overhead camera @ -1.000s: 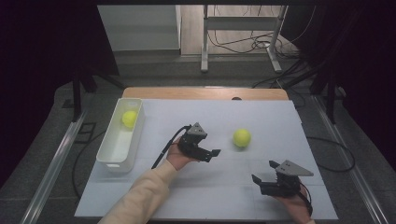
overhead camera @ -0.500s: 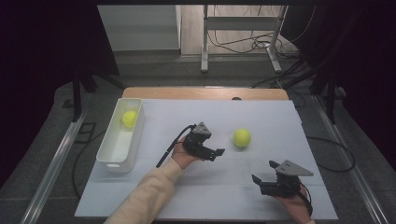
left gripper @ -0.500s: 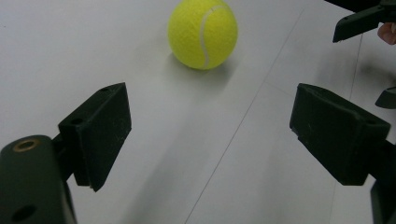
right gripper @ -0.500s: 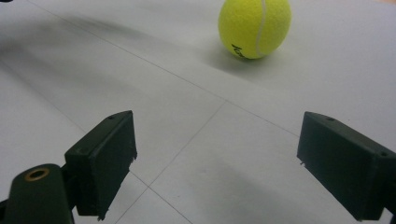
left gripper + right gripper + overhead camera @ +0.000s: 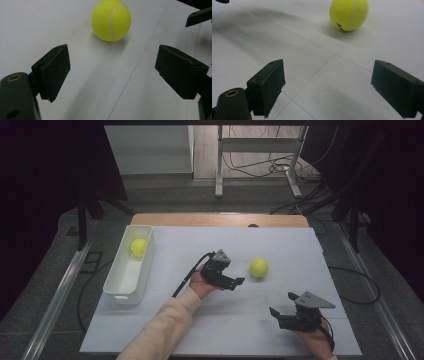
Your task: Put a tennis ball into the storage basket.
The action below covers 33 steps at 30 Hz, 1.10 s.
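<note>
In the high view the left tool (image 5: 231, 281) sat near the middle of the frame, its jaws pointing toward the right of the picture at the tennis ball (image 5: 259, 267); the ball lay on the white worktop (image 5: 200, 330) just right of and slightly above the jaw tips, near but not touching them; in the left gripper view the same ball (image 5: 111, 20) rested at the upper centre of the frame, beyond the two black jaws and apart from both, with bare worktop between; the left tool (image 5: 111, 75) stood well open with nothing between its jaws; the right tool (image 5: 282, 312) was at the lower right of the high view, held in a hand (image 5: 317, 342) at the bottom edge, well apart from the ball, which lay up and to its left; in the right gripper view the ball (image 5: 349, 14) showed at the upper right of centre, far past the jaws; the right tool (image 5: 328, 87) was also wide open and held nothing; by count there were two tennis balls, one loose on the worktop and a second ball (image 5: 138, 247) inside the white bin (image 5: 119, 290) at the left of the high view, at the bin's far end; one bin; two tools, each in one hand; one worktop.
</note>
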Each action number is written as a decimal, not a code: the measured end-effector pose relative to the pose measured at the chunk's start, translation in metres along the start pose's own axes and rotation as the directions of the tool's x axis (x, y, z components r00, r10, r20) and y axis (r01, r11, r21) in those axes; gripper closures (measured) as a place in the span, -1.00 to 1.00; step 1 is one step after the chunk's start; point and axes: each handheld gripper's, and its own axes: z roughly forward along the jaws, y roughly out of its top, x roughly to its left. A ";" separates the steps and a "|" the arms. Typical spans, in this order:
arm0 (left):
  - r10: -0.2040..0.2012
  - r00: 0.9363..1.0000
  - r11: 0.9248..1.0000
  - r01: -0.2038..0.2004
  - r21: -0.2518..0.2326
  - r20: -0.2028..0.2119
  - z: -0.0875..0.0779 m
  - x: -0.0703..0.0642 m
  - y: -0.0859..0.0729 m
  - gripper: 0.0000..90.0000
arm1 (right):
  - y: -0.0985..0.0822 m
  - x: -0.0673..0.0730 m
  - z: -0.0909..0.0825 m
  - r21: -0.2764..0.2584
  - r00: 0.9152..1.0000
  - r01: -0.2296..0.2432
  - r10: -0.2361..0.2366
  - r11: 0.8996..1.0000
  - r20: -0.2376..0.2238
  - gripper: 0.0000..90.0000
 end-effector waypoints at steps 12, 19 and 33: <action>0.007 1.000 1.000 -0.006 0.018 -0.005 0.013 -0.002 0.007 -0.70 | 0.000 0.000 0.000 -0.003 1.000 -0.001 0.001 1.000 0.000 -0.73; 0.013 1.000 0.999 -0.013 0.029 -0.001 0.019 -0.003 0.011 -0.70 | 0.000 0.000 0.000 -0.003 1.000 0.000 0.000 1.000 -0.001 -0.73; 0.011 1.000 0.999 -0.011 0.039 -0.001 0.032 -0.003 0.018 -0.70 | 0.000 0.000 0.000 -0.003 1.000 -0.001 0.001 1.000 -0.002 -0.73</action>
